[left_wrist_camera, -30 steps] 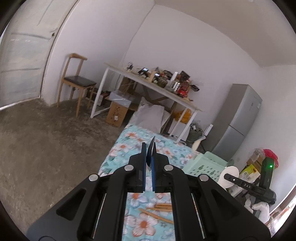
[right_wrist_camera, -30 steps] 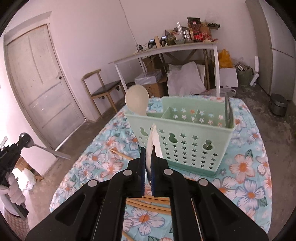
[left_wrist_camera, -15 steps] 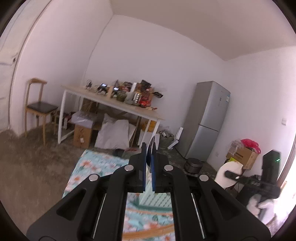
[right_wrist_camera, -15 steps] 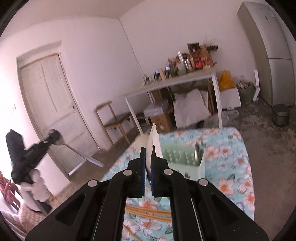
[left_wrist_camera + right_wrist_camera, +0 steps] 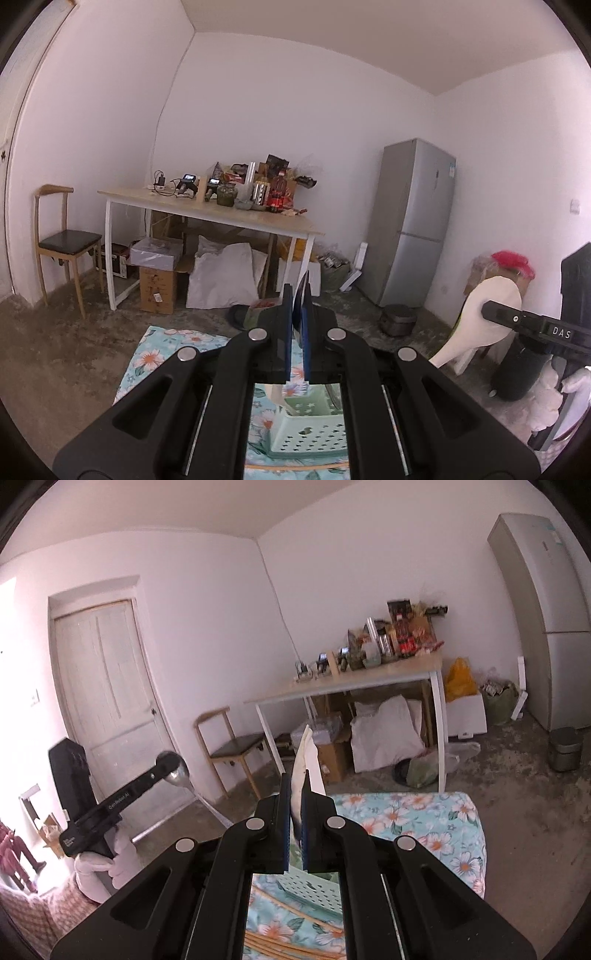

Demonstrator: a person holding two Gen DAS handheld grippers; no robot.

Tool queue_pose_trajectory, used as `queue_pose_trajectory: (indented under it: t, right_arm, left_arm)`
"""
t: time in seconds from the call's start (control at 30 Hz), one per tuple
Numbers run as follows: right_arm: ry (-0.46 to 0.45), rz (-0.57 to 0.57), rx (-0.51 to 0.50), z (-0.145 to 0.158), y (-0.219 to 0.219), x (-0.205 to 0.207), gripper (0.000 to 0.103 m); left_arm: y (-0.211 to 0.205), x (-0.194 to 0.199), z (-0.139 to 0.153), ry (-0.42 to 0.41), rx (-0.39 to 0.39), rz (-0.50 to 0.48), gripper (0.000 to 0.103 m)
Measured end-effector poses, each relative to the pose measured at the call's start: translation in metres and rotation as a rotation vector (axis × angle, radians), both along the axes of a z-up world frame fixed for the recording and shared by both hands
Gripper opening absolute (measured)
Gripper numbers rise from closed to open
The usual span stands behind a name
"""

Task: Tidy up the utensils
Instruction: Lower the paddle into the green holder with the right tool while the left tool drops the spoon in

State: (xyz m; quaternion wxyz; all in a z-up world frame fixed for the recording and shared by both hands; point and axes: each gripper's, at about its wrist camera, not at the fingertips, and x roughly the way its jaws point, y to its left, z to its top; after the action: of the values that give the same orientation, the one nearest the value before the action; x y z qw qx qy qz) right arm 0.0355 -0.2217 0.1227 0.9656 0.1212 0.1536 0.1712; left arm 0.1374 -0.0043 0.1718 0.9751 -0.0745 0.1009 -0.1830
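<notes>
My left gripper [image 5: 298,295] is shut on a metal spoon, seen edge-on between its blue pads. The right wrist view shows that spoon's bowl [image 5: 180,772] sticking out of the left gripper [image 5: 166,763] at the left. My right gripper [image 5: 295,786] is shut on a white rice spoon [image 5: 307,760]. Its broad white blade [image 5: 493,314] shows at the right of the left wrist view. Both grippers are held high above the mint-green utensil basket [image 5: 308,428] [image 5: 312,886] on the floral tablecloth [image 5: 424,819]. Wooden chopsticks [image 5: 284,943] lie on the cloth near the basket.
Behind the floral table, a cluttered wooden table [image 5: 207,210] has boxes and white bags [image 5: 221,277] under it. A chair [image 5: 62,240] stands at the left, a grey fridge [image 5: 417,221] at the right, and a metal pot [image 5: 397,319] on the floor. A door [image 5: 107,686] stands beyond the left gripper.
Both grippers have risen with their spoons still gripped. The basket and cloth have sunk to the bottom of both views, and the left gripper has swung toward the basket.
</notes>
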Motion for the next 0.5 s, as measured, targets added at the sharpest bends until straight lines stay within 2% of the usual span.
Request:
queue_pose_trajectory:
  t: [0.13, 0.27, 0.5]
  right_arm:
    - [0.068, 0.008, -0.051, -0.019, 0.002, 0.03, 0.005]
    - [0.123, 0.016, -0.082, -0.031, 0.005, 0.049, 0.005]
    - [0.186, 0.016, -0.086, -0.051, 0.004, 0.066, 0.005]
  left_arm:
    - [-0.015, 0.019, -0.012, 0.007, 0.06, 0.025, 0.003]
    - [-0.022, 0.038, -0.025, 0.031, 0.087, 0.035, 0.003]
    - [-0.031, 0.071, -0.058, 0.152, 0.102, 0.005, 0.004]
